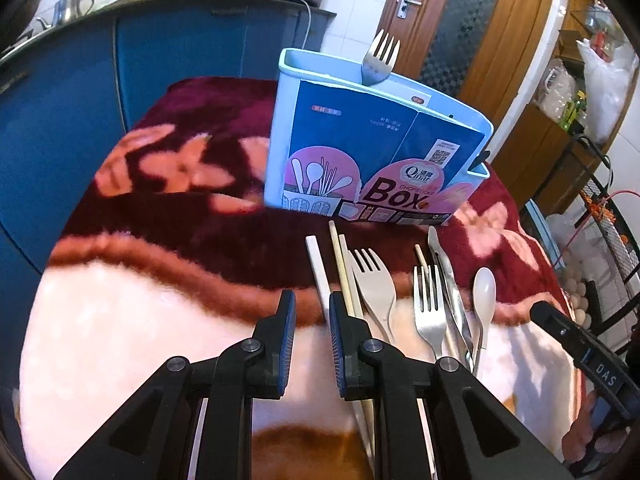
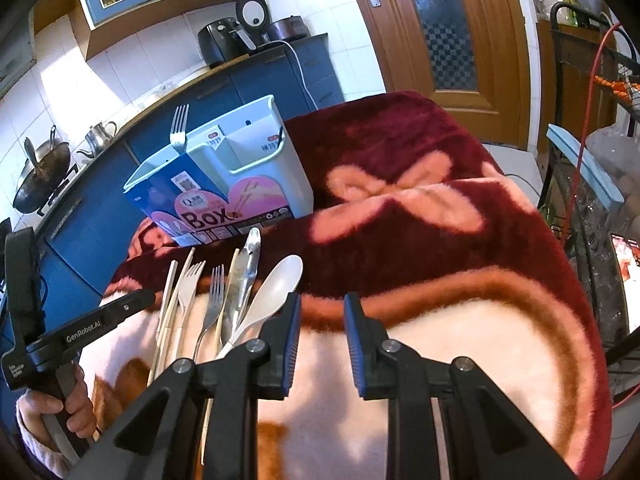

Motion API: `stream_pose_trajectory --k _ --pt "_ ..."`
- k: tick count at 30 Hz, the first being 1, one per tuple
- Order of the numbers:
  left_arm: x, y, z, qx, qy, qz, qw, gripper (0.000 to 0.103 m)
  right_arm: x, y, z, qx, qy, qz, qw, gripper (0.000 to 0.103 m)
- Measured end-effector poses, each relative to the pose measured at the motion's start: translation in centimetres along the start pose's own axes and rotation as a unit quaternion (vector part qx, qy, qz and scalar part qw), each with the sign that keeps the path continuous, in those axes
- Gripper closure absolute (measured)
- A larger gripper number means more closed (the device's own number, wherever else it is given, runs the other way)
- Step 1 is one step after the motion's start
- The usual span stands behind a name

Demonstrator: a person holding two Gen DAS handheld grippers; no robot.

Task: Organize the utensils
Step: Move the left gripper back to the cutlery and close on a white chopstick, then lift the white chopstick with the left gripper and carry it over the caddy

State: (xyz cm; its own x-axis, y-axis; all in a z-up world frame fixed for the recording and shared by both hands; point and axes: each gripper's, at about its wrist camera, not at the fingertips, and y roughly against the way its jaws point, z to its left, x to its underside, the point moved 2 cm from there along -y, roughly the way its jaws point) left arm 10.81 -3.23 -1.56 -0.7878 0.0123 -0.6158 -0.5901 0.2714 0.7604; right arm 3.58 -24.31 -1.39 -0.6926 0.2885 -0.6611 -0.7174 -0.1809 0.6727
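A light blue utensil box (image 1: 372,140) stands on the blanket with a metal fork (image 1: 380,60) upright in it. In front of it lie a white chopstick (image 1: 318,268), wooden chopsticks (image 1: 342,264), a beige plastic fork (image 1: 374,284), a metal fork (image 1: 430,304), metal tongs (image 1: 448,276) and a white spoon (image 1: 484,292). My left gripper (image 1: 312,314) hovers at the left end of this row, jaws narrowly apart and empty. My right gripper (image 2: 323,314) is open and empty just right of the white spoon (image 2: 276,284).
A dark red and pink floral blanket (image 2: 420,208) covers the table. Blue kitchen cabinets (image 1: 60,140) run behind and to the left. A wooden door (image 2: 440,40) is at the back, and a wire rack (image 2: 592,200) stands at the right edge. A hand (image 2: 76,404) holds the left gripper's handle.
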Motion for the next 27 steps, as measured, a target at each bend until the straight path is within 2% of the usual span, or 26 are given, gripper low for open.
stream_pose_trajectory --k 5,12,18,27 --pt "-0.6 -1.3 -0.3 0.012 0.004 0.021 0.9997 0.086 0.2 -0.3 -0.3 -0.002 -0.003 0.005 1.000 0.079" --pt "-1.4 -3.0 -0.4 -0.002 -0.004 0.037 0.9993 0.086 0.2 -0.5 -0.3 -0.004 -0.005 0.009 1.000 0.079" --pt "-2.4 -4.4 0.2 0.014 0.011 0.057 0.9982 0.086 0.3 -1.1 -0.3 -0.005 -0.004 0.015 1.000 0.079" --pt "-2.5 -4.6 0.7 0.023 0.021 0.054 0.9980 0.092 0.1 -1.6 0.4 0.000 0.003 0.020 1.000 0.079"
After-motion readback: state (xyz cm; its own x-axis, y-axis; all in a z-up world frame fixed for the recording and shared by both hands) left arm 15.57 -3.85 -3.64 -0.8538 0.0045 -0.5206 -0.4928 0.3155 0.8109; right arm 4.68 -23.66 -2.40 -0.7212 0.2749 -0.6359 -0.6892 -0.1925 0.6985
